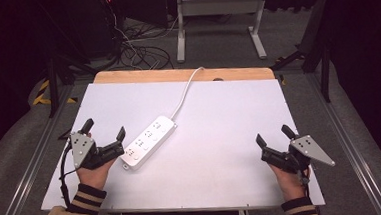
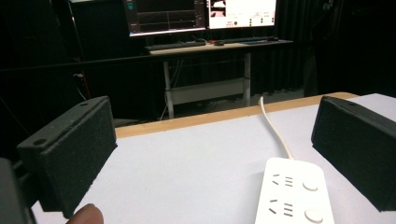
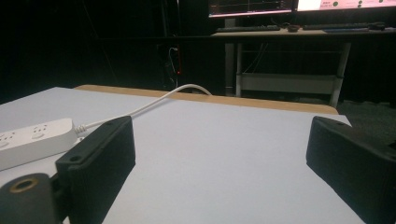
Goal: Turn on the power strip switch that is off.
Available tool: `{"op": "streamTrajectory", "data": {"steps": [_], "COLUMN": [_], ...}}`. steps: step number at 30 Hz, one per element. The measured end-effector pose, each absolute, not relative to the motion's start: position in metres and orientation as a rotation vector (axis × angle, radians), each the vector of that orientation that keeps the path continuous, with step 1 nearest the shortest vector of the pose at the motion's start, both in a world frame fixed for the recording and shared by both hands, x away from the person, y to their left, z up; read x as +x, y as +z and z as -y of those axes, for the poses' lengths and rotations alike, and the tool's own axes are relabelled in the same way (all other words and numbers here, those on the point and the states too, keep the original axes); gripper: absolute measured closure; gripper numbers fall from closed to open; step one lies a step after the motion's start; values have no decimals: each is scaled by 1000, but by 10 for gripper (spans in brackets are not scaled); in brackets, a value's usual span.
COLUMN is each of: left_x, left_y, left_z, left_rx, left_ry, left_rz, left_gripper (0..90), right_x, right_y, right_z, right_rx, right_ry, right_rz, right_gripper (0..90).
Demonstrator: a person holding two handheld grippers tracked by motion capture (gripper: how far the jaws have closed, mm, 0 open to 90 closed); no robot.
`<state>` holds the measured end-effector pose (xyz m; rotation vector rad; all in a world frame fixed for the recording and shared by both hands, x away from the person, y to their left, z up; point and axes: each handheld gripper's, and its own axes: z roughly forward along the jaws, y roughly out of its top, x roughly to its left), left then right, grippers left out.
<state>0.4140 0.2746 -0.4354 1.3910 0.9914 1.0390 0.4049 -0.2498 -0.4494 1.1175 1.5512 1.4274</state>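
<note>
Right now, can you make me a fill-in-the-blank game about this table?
1. The power strip is coloured ____.
2. The gripper nearest the power strip is the ____ gripper.
3. The jaws of the right gripper are ____, holding nothing.
4. The power strip's cable runs off the table's ____ edge.

Missing words: white; left; open; far

Both hands rest low, the left gripper (image 1: 105, 131) and right gripper (image 1: 274, 135) with jaws spread wide.
</note>
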Motion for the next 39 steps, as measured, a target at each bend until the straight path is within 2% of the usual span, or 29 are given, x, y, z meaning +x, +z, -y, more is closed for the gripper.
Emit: {"op": "streamTrajectory", "data": {"steps": [25,39], "left_x": [417,419], "left_y": [-437,-438], "left_z": [-275,-276], "left_rx": [1413,1408], "left_ry": [962,965], "left_rz": [-1013,-1023], "left_gripper": [13,18], "right_x": [405,408], "right_y": [-449,-449], "right_z": [248,247], "right_rx": [1107,1100], "right_ry": [1426,1430], "right_rz": [-1560,-1571], "right_gripper": [90,91]}}
